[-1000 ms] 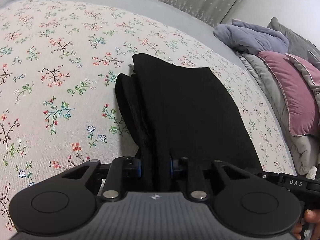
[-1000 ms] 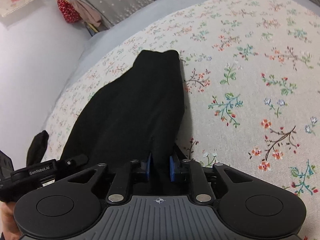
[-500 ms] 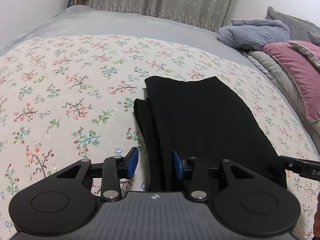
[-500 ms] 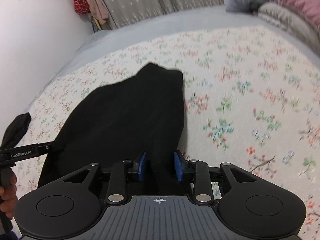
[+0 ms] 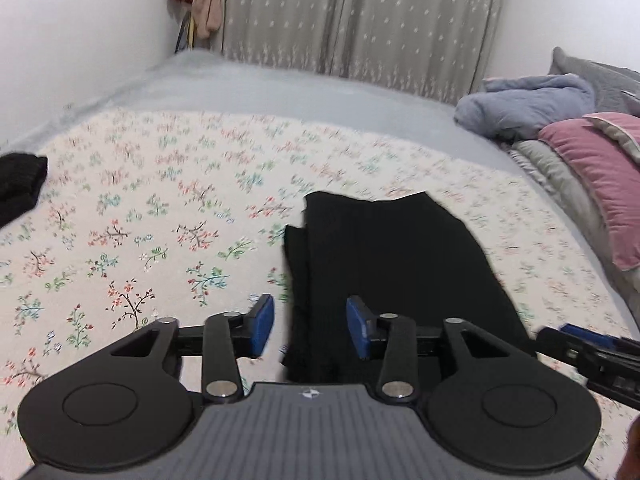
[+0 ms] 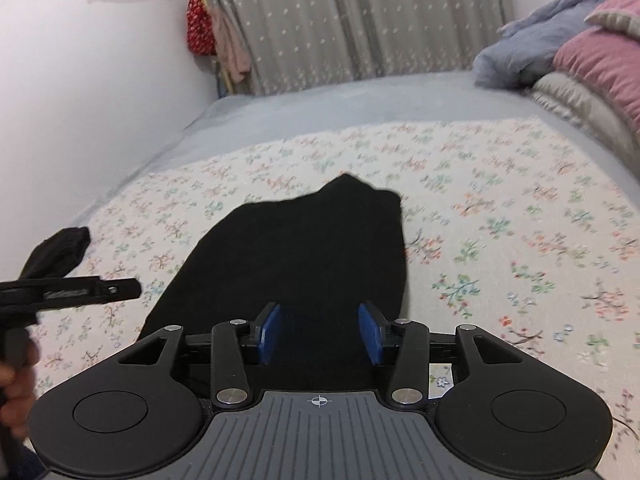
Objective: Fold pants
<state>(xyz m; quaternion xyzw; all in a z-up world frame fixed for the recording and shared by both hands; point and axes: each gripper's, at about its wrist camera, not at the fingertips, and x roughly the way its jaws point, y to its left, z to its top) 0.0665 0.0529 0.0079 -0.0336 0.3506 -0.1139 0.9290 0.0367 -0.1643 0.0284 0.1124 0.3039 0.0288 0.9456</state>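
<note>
Black pants (image 5: 400,264) lie folded on the floral sheet (image 5: 140,200); left gripper (image 5: 310,326) and right gripper (image 6: 318,334) jaws opening, gripping nothing, apparently releasing the finished fold.

The light is soft and even, with no hard shadows or shiny spots. Both pictures bulge round, with dark corners. The flowers on the bedspread (image 5: 160,208) look smeared and fuzzy. The black pants (image 6: 304,248) show no detail.

A home bedroom was shown by a floral-printed bedspread (image 5: 160,208), a pink quilted pillow (image 5: 600,176) at right, and grey dotted curtains (image 5: 360,20) far behind.
</note>
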